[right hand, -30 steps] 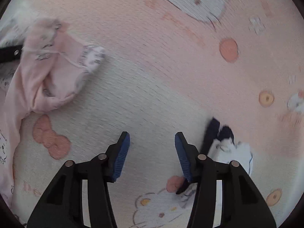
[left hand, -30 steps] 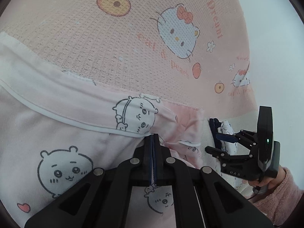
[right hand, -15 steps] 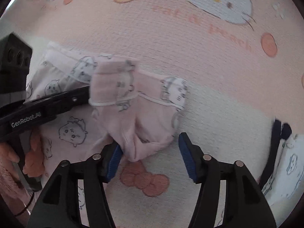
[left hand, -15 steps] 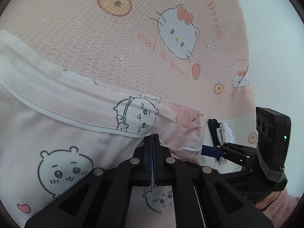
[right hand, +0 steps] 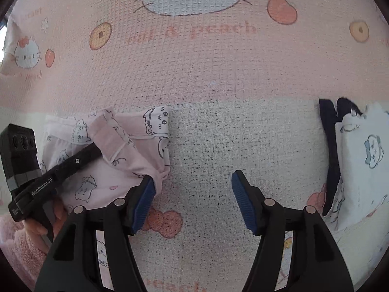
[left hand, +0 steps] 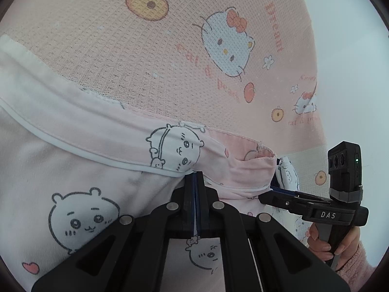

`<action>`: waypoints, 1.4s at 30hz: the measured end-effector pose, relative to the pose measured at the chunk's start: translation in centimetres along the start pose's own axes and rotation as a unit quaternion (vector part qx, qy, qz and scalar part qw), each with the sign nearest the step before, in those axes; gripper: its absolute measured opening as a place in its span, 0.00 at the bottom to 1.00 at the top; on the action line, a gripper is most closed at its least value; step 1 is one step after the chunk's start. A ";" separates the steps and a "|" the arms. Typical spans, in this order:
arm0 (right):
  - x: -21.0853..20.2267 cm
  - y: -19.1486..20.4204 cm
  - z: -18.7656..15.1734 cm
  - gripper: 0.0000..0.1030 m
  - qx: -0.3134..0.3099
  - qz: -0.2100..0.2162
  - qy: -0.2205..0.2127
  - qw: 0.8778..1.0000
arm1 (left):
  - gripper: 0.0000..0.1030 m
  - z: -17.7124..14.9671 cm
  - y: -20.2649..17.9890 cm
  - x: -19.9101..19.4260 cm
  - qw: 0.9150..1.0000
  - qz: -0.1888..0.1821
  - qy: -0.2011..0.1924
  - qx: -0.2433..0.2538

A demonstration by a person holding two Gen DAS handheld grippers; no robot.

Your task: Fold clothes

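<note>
While L gripper pinches soft pajamas

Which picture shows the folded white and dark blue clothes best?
The right wrist view: the folded white and navy pile lies in plain sight on the blanket. The left wrist view shows only a sliver beyond the pink garment.

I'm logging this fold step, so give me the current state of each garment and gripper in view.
left gripper: shut on pink garment's edge
right gripper: open, beside the pink garment, holding nothing
pink garment: partly folded, lying on the blanket
white and navy garment: folded, lying apart at the right
</note>
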State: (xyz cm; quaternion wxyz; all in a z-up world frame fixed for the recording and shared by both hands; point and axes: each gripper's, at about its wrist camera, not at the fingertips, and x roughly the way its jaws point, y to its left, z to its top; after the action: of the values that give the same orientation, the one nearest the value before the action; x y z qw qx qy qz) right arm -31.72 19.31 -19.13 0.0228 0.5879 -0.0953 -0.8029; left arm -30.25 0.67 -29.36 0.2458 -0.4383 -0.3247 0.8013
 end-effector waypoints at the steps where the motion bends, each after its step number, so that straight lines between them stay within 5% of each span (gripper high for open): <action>1: 0.1 -0.6 -0.1 0.62 0.018 0.016 -0.001 1.000 | 0.03 0.0 0.0 0.0 1.000 0.000 0.000 0.000; 12: 2.6 -0.4 1.7 0.58 0.020 0.035 -0.008 0.999 | 0.03 0.1 0.2 0.1 1.000 -0.002 0.005 -0.007; 15: 3.4 -0.3 2.3 0.53 0.018 0.036 -0.011 0.999 | 0.04 1.1 0.2 -0.3 0.998 0.000 0.047 -0.043; 21: 4.2 -1.5 2.6 0.53 0.031 0.038 -0.006 0.999 | 0.20 4.1 -2.5 -8.0 0.995 0.085 -0.024 0.037; 23: 3.3 -2.2 2.4 0.53 0.043 0.056 -0.015 0.997 | 0.30 5.1 -1.5 -9.1 0.986 0.155 -0.020 0.053; 26: 2.5 -4.3 2.0 0.54 0.110 0.111 -0.019 0.988 | 0.30 5.5 1.3 -9.1 0.966 0.251 0.012 0.066; 29: 2.6 -4.8 1.7 0.54 0.123 0.112 -0.008 0.986 | 0.30 5.2 3.4 -9.0 0.950 0.299 0.032 0.078; 32: 2.2 -4.7 1.7 0.57 0.122 0.124 -0.012 0.985 | 0.30 5.2 3.3 -9.6 0.935 0.342 0.009 0.095; 34: 1.6 -6.1 1.6 0.57 0.160 0.158 -0.015 0.974 | 0.30 5.4 3.1 -10.5 0.935 0.345 -0.017 0.084; 35: 1.1 -6.4 1.5 0.57 0.166 0.162 -0.017 0.973 | 0.30 5.5 3.0 -10.8 0.941 0.328 -0.022 0.078; 38: -0.4 -4.6 1.3 0.57 0.101 0.119 -0.021 0.988 | 0.30 5.0 1.6 -10.4 0.963 0.253 -0.009 0.089; 42: -1.5 -1.6 -1.0 0.57 -0.001 0.055 0.000 0.999 | 0.30 3.5 -3.5 -7.2 0.968 0.178 0.042 0.171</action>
State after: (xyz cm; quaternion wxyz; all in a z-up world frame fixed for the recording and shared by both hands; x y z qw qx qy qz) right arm -30.21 20.97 -18.28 0.0674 0.5820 -0.1262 -0.8005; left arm -29.32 -2.97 -21.45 0.1842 -0.4735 -0.0889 0.8567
